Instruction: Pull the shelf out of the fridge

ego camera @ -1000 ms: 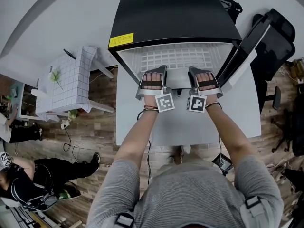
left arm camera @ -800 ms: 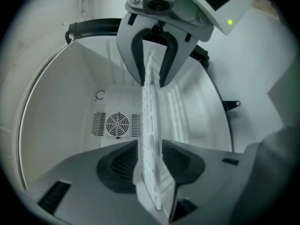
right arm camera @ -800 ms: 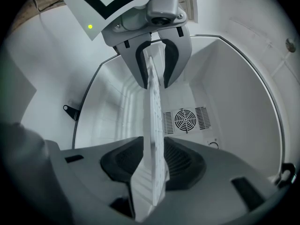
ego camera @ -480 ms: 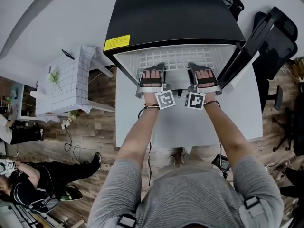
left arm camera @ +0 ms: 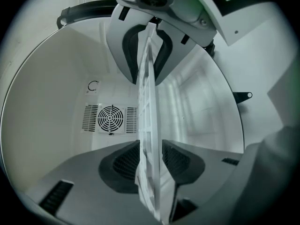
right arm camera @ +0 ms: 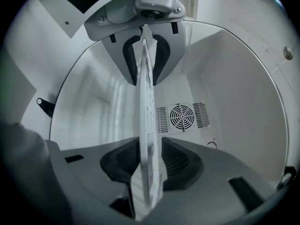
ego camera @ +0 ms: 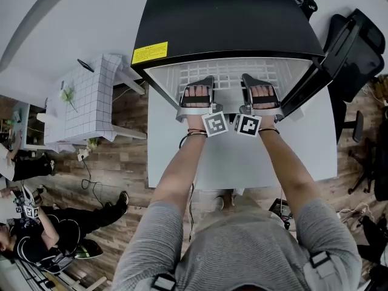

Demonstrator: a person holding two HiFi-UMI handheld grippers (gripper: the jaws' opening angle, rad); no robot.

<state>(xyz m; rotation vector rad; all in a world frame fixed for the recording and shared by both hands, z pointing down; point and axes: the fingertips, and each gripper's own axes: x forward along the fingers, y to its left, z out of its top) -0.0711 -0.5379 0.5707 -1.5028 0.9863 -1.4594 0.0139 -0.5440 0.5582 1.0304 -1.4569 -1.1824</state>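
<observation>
Grip: left gripper (ego camera: pixel 202 82) jaws clamp front edge of white grid shelf (ego camera: pixel 229 73) | right gripper (ego camera: pixel 252 80) jaws clamp same edge alongside | fridge (ego camera: pixel 224 23) fan grille (left arm camera: pixel 111 118) beyond both jaws.

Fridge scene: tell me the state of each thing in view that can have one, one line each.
fridge: open, white inside showing.
door: swung wide open, at the right in the head view.
shelf: in the fridge opening, gripped at its front edge.
left gripper: shut on the shelf.
right gripper: shut on the shelf.
</observation>
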